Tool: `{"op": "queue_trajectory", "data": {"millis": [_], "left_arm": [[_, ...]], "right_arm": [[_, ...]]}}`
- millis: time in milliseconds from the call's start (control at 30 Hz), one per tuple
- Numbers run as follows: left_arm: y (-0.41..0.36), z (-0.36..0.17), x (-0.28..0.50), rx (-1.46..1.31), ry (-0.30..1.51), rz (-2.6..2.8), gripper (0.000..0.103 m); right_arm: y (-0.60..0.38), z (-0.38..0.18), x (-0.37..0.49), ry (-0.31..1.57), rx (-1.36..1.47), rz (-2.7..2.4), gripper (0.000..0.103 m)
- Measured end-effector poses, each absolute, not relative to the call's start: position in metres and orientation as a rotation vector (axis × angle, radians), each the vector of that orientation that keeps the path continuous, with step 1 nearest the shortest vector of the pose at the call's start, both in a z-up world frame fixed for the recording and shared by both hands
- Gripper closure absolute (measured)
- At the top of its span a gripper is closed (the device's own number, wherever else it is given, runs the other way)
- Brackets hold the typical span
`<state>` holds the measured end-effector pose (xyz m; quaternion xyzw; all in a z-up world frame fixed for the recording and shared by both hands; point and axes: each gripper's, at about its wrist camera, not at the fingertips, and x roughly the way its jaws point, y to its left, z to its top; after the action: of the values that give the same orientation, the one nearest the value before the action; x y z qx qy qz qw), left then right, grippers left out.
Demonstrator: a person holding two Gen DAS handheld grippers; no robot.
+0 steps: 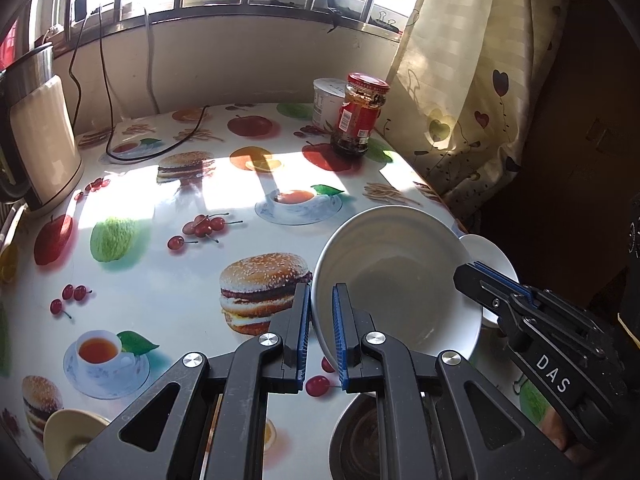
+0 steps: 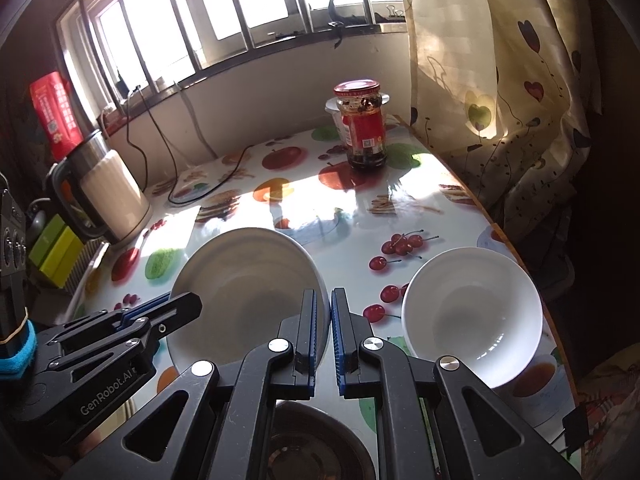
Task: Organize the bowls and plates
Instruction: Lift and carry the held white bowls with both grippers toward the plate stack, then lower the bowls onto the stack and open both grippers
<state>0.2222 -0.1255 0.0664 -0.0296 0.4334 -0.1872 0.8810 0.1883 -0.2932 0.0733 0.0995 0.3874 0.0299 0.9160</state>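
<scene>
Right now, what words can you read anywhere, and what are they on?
"DAS": on the right gripper, left wrist view.
"GenRobot.AI": on the left gripper, right wrist view.
Jar label: print too small to read.
Red packet by the window: print too blurred to read.
White tub label: too small to read.

Both grippers point steeply downward and forward, the left gripper [image 1: 321, 312] clamped on the near-left rim of one white bowl [image 1: 400, 280] and the right gripper [image 2: 324, 312] clamped on its opposite rim, each with blue pads pressed to the wall.
</scene>
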Motion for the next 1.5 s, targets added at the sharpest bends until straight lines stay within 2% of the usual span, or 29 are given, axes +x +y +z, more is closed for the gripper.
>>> {"op": "queue_trajectory", "data": {"millis": [567,1500], "left_arm": [[-0.128,0.072,0.175,-0.043,0.903,-0.456,0.091],[-0.132,0.04,0.141,0.001,1.001,-0.474,0.091]], "right_arm": [[-0.292,0.083,0.126,0.768,0.241,0.014,0.094],[-0.293,0.043,0.08,0.852,0.306,-0.021,0.094]]}}
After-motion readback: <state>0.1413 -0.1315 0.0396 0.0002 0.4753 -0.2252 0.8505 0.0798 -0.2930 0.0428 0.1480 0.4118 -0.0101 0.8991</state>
